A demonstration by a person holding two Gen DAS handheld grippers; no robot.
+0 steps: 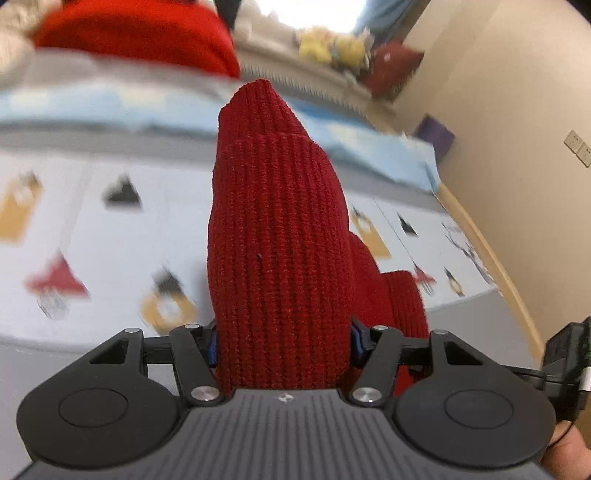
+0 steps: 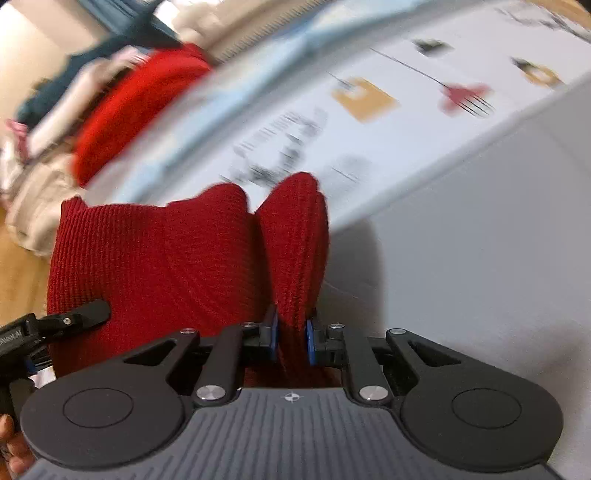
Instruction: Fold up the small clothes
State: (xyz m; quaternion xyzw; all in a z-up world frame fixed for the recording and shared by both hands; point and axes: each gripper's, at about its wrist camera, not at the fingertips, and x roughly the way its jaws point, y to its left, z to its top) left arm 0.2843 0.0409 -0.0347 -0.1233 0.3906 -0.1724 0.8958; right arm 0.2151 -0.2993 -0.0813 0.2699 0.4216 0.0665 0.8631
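Red knit garment (image 1: 277, 236) hangs lifted off the patterned sheet (image 1: 92, 236), pinched by both claws at once. Left claw (image 1: 283, 343): jaws set fairly wide, filled by a thick bunched column of knit running toward 12 o'clock in its view. Right claw (image 2: 291, 341): jaws narrow, clamped on a thinner ridge of the same knit (image 2: 295, 240); the bulk of the garment spreads toward 9 o'clock there, where the left claw's tip (image 2: 79, 314) shows against the fabric.

Background is motion-blurred in both views. A second red piece (image 1: 140, 33) lies with pale clothes at 11 o'clock, well apart.

Risks, as judgement:
- Right grip holds a narrow fold only; a sharp pull apart could let the ridge slide out from between the blue pads (image 2: 309, 345).
- Left grip takes several layers in a bunch, so the knit may set down twisted and crease off-line.
- Ribbed knit stretches; tension between the claws could distort the edge.
- Cannot tell which edge or corner either claw holds, so alignment is unverified.
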